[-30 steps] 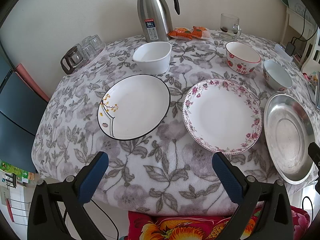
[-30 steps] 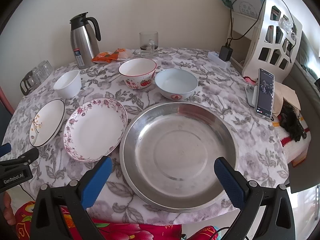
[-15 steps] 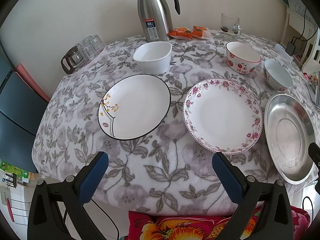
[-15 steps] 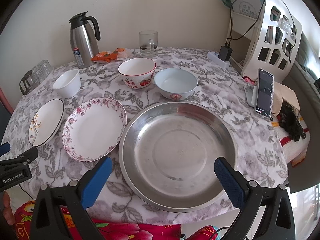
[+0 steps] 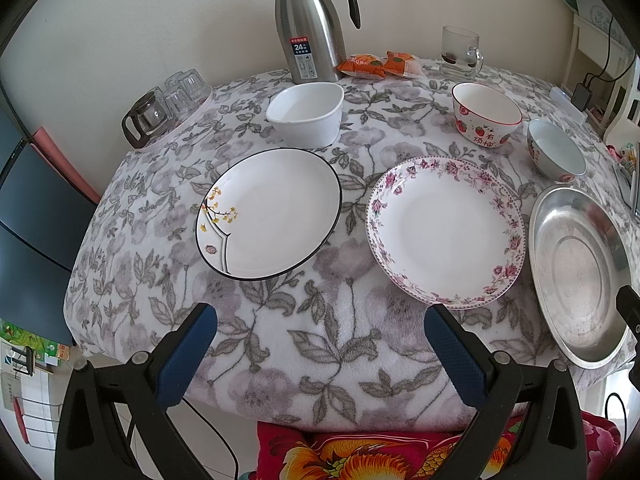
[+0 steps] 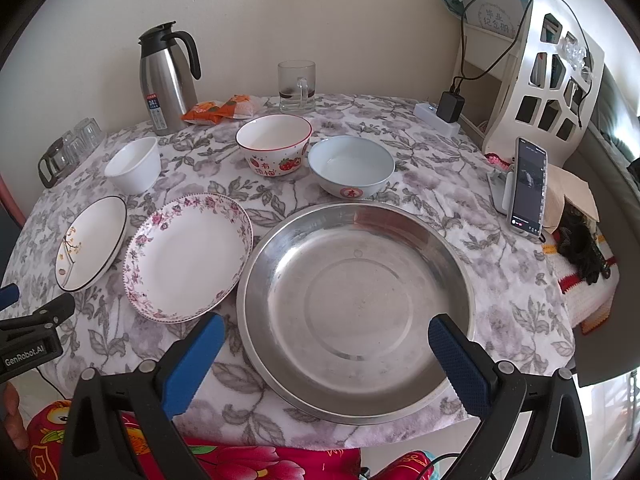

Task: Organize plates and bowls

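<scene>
On the floral cloth lie a black-rimmed white plate (image 5: 272,212) (image 6: 90,242), a pink-flowered plate (image 5: 444,230) (image 6: 188,256) and a large steel plate (image 5: 580,276) (image 6: 356,308). Behind them stand a white bowl (image 5: 306,114) (image 6: 134,164), a strawberry bowl (image 5: 486,114) (image 6: 274,144) and a pale blue bowl (image 5: 556,156) (image 6: 352,166). My left gripper (image 5: 320,332) is open and empty at the table's near edge, in front of the two white plates. My right gripper (image 6: 326,344) is open and empty over the steel plate's near rim.
A steel thermos jug (image 5: 310,26), orange snack packets (image 5: 380,65), a glass mug (image 5: 458,53) and upturned glasses (image 5: 168,106) line the far edge. A phone on a stand (image 6: 528,188), a charger (image 6: 450,108) and a white rack (image 6: 548,76) are at the right.
Almost nothing: the right wrist view has shifted very slightly; both grippers stay open and no dish has moved.
</scene>
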`<act>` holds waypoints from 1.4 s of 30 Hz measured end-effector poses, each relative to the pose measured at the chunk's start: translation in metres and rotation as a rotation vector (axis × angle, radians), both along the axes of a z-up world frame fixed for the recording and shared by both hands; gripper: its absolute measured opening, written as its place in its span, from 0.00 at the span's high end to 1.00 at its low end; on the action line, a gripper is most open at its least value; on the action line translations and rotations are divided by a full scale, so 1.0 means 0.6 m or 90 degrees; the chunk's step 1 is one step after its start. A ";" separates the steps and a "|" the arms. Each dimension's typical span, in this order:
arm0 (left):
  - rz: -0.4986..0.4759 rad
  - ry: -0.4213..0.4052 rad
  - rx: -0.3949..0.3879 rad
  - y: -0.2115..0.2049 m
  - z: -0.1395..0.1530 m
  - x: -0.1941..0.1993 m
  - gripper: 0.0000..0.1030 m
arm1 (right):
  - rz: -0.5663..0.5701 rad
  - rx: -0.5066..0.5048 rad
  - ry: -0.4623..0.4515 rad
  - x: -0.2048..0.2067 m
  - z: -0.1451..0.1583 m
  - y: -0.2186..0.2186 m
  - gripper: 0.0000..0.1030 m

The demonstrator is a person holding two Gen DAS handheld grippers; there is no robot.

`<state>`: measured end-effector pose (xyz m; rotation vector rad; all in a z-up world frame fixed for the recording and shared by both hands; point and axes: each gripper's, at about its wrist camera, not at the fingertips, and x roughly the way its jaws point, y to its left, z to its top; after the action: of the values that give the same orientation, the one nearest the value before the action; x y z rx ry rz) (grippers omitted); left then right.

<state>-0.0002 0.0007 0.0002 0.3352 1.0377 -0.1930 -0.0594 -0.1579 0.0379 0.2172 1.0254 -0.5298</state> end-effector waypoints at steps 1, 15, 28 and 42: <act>0.000 0.000 0.000 0.000 0.000 0.000 0.00 | 0.000 0.000 0.000 -0.001 -0.001 0.000 0.00; -0.032 0.022 -0.038 -0.007 0.005 0.007 0.00 | -0.010 0.030 -0.012 -0.007 0.001 -0.017 0.00; -0.136 0.049 -0.301 -0.117 0.045 0.044 0.00 | -0.084 0.105 -0.025 -0.033 -0.012 -0.143 0.00; -0.104 0.214 -0.196 -0.225 -0.058 0.048 0.00 | -0.153 0.149 -0.003 -0.069 -0.099 -0.242 0.23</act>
<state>0.0284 -0.1344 -0.0349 0.1069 1.2906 -0.5647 -0.1006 -0.3029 -0.0214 0.5540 1.0621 -0.6259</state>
